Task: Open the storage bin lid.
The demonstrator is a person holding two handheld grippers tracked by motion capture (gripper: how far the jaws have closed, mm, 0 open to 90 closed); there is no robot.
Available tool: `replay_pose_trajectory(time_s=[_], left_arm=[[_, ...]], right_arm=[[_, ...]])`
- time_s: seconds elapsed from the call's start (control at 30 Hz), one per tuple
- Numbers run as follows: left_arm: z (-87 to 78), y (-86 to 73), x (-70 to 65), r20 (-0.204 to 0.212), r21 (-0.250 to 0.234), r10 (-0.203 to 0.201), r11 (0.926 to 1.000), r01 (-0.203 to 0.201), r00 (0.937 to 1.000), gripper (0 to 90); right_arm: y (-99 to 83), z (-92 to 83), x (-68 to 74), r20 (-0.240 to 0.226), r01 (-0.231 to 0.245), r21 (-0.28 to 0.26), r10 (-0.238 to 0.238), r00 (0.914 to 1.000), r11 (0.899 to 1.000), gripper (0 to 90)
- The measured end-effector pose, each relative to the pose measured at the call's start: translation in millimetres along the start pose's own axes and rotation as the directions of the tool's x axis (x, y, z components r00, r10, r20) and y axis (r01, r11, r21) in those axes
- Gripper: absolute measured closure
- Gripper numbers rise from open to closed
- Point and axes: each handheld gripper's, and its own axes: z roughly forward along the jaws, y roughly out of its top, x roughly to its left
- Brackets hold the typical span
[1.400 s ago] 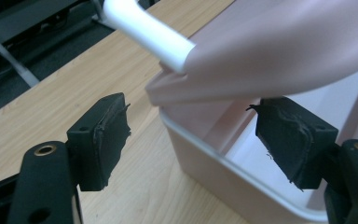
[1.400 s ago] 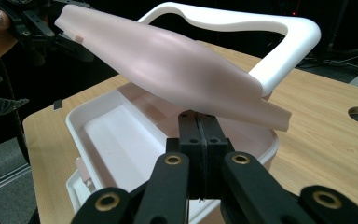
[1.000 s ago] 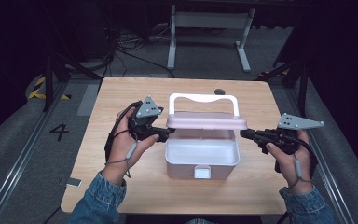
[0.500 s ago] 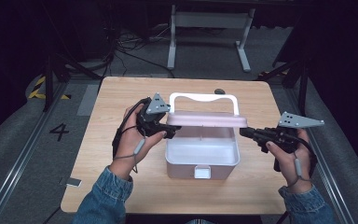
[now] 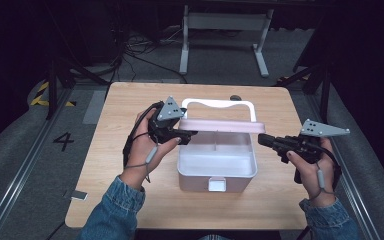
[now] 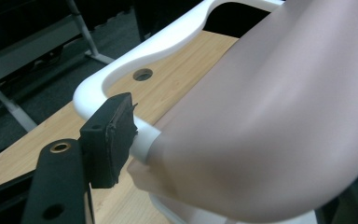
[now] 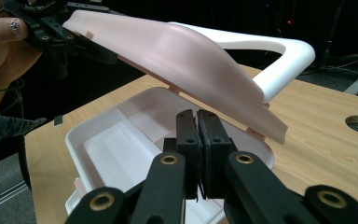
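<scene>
Left hand-held gripper [image 5: 184, 134] moved up, lifting the pale pink plastic lid [image 5: 222, 125], jaws closing on it; right hand-held gripper [image 5: 261, 139] pinched together, empty.

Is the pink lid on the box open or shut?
Open: the pink lid is lifted above the white box, whose inside shows underneath.
</scene>
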Motion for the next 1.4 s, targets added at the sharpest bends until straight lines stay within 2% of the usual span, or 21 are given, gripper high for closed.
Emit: replay_pose_trajectory(time_s=[0.13, 0.33, 0.4, 0.7, 0.97, 1.03, 1.2, 1.4], left_arm=[[1.7, 3.1, 0.7, 0.013, -0.013, 0.018, 0.9998, -0.018, 0.9998, 36.9], [3.1, 7.4, 2.3, 0.032, -0.033, 0.03, 0.999, -0.029, 0.999, 48.9], [3.8, 10.5, 3.7, 0.028, -0.034, 0.041, 0.9986, -0.04, 0.9988, 50.2], [8.0, 19.0, 16.5, 0.029, -0.034, 0.037, 0.9988, -0.036, 0.9989, 56.6], [10.3, 21.4, 28.5, 0.057, -0.041, 0.0, 0.9992, 0.003, 0.9984, 60.5], [12.5, 22.1, 34.0, 0.07, -0.045, -0.025, 0.9986, 0.028, 0.9972, 60.8], [15.9, 26.5, 38.4, 0.041, -0.032, -0.013, 0.9994, 0.014, 0.9991, 60.9], [23.8, 31.1, 44.9, 0.006, -0.023, -0.023, 0.9995, 0.023, 0.9997, 59.7]], right_arm=[[-1.4, -3.6, -1.5, 0.006, -0.008, -0.002, 0.008, 0.9999, 1.0, 87.6], [-4.0, -13.5, -4.9, 0.03, -0.025, -0.01, 0.025, 0.9992, 1.0, 84.3], [-5.2, -19.3, -7.0, 0.05, -0.031, -0.019, 0.032, 0.9982, 0.999, 83.1], [-13.8, -40.4, -11.3, 0.102, -0.056, -0.032, 0.059, 0.993, 0.998, 81.4], [-17.7, -50.3, -13.9, 0.129, -0.07, -0.038, 0.074, 0.9889, 0.997, 80.7], [-19.0, -51.6, -14.9, 0.132, -0.076, -0.034, 0.08, 0.9881, 0.997, 80.4], [-19.6, -52.6, -16.8, 0.137, -0.078, -0.029, 0.081, 0.9873, 0.997, 79.9], [-20.3, -53.7, -19.6, 0.143, -0.085, -0.029, 0.088, 0.9858, 0.996, 79.8]])
